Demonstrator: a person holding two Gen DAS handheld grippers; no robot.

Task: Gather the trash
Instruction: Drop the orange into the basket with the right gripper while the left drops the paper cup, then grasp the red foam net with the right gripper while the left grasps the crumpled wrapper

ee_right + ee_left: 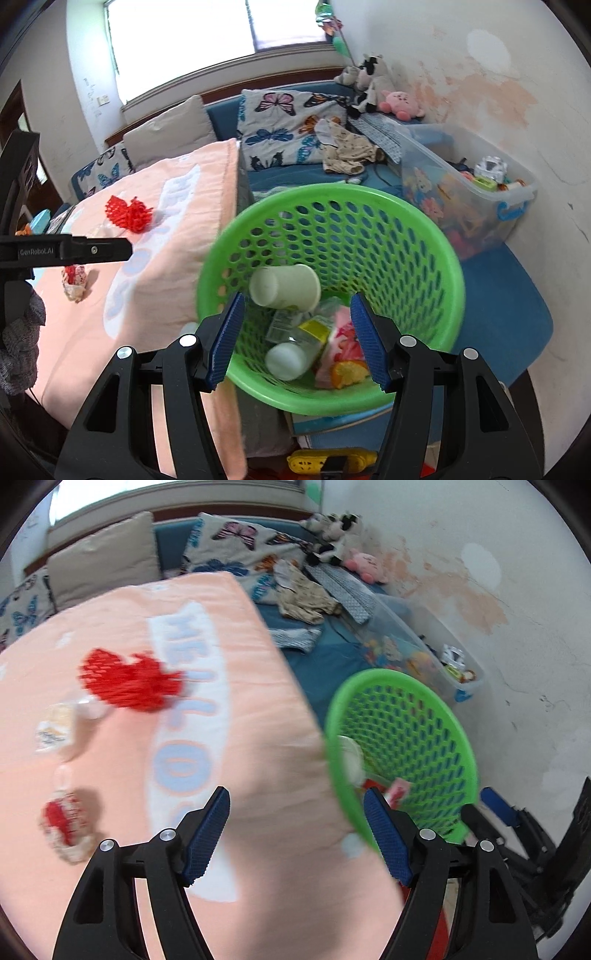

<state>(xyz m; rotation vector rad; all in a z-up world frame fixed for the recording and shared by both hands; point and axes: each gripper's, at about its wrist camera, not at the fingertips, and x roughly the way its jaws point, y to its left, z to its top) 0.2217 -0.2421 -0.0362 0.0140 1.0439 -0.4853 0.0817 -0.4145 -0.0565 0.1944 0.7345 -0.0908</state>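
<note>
The right gripper (pixel 297 338) hangs with its jaws spread wide and empty over the green mesh basket (pixel 417 236). Inside the basket lie a paper cup (pixel 284 286), a plastic bottle (pixel 295 350) and a pink wrapper (pixel 341 345). To the left of the basket, the left gripper (pixel 297 836) is also spread apart and empty over the peach blanket (pixel 258 709). Farther left of the basket, a red foam net (pixel 127 681) and a crumpled red-and-white wrapper (pixel 66 823) lie on the blanket.

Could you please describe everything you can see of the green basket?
The green basket is a round, plastic-looking bin with a solid rim and walls pierced by honeycomb holes. It sits beside the peach blanket, tilted toward the right wrist camera. Inside lie a white paper cup, a clear bottle and a pink wrapper. The open right gripper hovers over it.
</note>
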